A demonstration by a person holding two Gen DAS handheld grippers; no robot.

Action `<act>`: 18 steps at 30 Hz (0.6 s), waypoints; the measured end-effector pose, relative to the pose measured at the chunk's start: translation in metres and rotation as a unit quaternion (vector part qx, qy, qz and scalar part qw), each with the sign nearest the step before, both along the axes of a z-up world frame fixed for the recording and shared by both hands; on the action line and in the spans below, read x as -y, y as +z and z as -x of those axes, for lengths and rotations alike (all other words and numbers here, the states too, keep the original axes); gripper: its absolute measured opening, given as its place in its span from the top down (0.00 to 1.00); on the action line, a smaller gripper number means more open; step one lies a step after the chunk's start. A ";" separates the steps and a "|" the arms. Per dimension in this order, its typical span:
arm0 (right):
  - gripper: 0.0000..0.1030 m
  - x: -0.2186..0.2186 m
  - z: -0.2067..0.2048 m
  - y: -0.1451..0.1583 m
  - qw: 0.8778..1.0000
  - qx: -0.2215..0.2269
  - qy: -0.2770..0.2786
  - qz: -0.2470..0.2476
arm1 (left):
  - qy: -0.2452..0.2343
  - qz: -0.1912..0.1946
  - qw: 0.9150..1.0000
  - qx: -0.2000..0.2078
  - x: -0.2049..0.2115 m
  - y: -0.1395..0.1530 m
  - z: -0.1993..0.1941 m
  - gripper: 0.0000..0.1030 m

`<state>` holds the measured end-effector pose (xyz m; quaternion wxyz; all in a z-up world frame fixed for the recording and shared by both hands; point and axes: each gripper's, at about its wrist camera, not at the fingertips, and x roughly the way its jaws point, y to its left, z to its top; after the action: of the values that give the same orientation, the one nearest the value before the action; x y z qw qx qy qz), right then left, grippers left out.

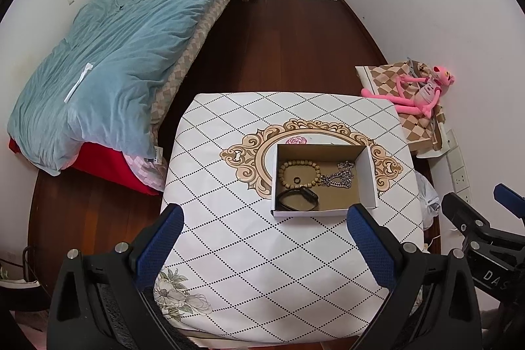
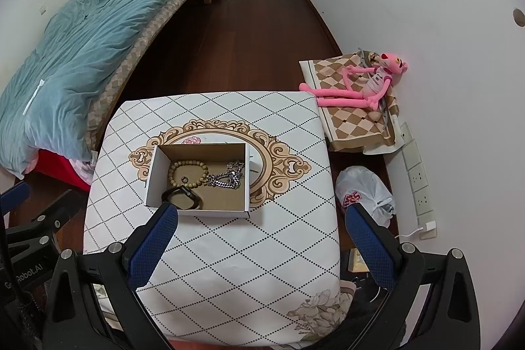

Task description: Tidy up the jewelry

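The left gripper point(image 1: 264, 246) and the right gripper point(image 2: 261, 243) hover near the surface point(image 1: 229, 251) front edge, both spread wide and empty. The cardboard box point(image 1: 323, 212) sits mid-surface, holding the bead bracelet point(image 1: 288, 168), small ring point(image 1: 296, 180), black band point(image 1: 297, 197) and silver chain point(image 1: 339, 176) — bracelet touching chain. Risk: lifting one piece may drag its neighbour, or the light box may slide.

You are looking at an open cardboard box point(image 1: 366, 176) on the desk, its jewelry gathered inside: a wooden bead bracelet point(image 1: 298, 173) lies flat at the left, ringing a small dark ring point(image 1: 297, 179); a heaped silver chain point(image 1: 339, 175) touches its right side; a black wristband point(image 1: 297, 199) lies nearest you.
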<state>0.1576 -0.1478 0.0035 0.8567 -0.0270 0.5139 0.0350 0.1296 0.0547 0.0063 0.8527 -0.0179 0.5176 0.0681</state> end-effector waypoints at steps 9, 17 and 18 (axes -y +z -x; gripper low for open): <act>0.00 0.001 0.002 0.000 1.000 -0.002 -0.003 0.000 | 0.001 0.000 1.000 0.001 0.001 0.000 0.001 0.01; 0.00 0.001 0.002 0.000 1.000 -0.001 -0.004 0.000 | 0.001 0.000 1.000 0.001 0.001 0.001 0.001 0.01; 0.00 0.001 0.002 0.000 1.000 -0.001 -0.004 0.000 | 0.000 0.000 1.000 0.002 0.001 0.001 0.002 0.01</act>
<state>0.1551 -0.1490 0.0033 0.8563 -0.0248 0.5149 0.0316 0.1276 0.0540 0.0076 0.8535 -0.0183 0.5162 0.0684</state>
